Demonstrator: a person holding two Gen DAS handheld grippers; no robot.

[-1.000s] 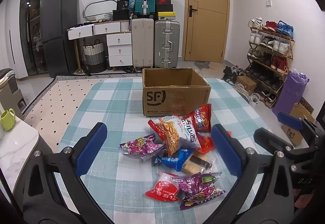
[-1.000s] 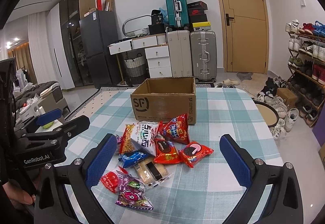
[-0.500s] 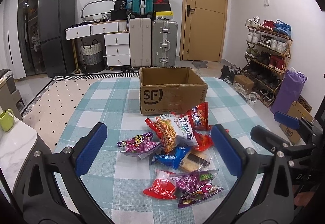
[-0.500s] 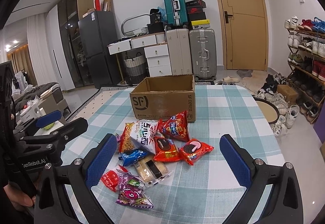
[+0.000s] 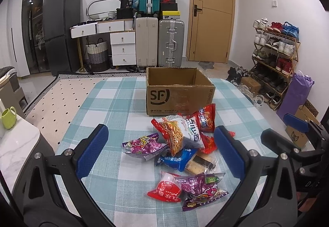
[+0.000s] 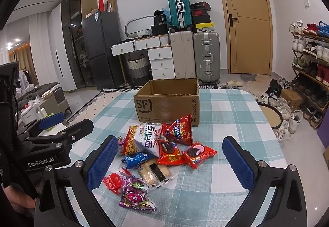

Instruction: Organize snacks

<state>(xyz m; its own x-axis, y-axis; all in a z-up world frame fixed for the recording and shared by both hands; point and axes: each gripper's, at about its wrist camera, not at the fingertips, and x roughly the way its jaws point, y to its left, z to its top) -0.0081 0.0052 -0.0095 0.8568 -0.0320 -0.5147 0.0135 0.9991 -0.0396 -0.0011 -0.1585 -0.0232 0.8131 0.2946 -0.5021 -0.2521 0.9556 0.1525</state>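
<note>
Checked teal-and-white cloth is covering the surface (image 5: 115, 107), which is filling the middle of both views, with a dark fridge (image 5: 59, 29) standing at the upper left, stacked suitcases (image 5: 160, 42) in the upper middle, a wooden door (image 5: 211, 13) beside them and a shoe rack (image 5: 275, 52) running down the right edge. Going from the left of the left wrist view, the left gripper (image 5: 160, 148) is hovering over the near part of the surface with its blue fingers (image 5: 92, 151) spread wide and gripping nothing. Between those fingers the snack pile is lying loose: a purple packet (image 5: 144, 144) is sitting at the pile's left, touching a noodle bag (image 5: 178, 132) that is leaning over a blue packet (image 5: 176, 160), and a red packet (image 5: 166, 188) is lying nearest the camera, just beside another purple candy bag (image 5: 201, 188). An open cardboard box (image 5: 178, 91) is standing upright just behind the pile, in the middle of the frame. In the right wrist view, the right gripper (image 6: 168, 163) is likewise hanging over the surface, its fingers (image 6: 238, 163) released and wide apart, holding nothing. Two red cookie packets (image 6: 185, 153) are lying side by side at the pile's right, in front of a red chip bag (image 6: 178, 130) that is leaning near the box.
</note>
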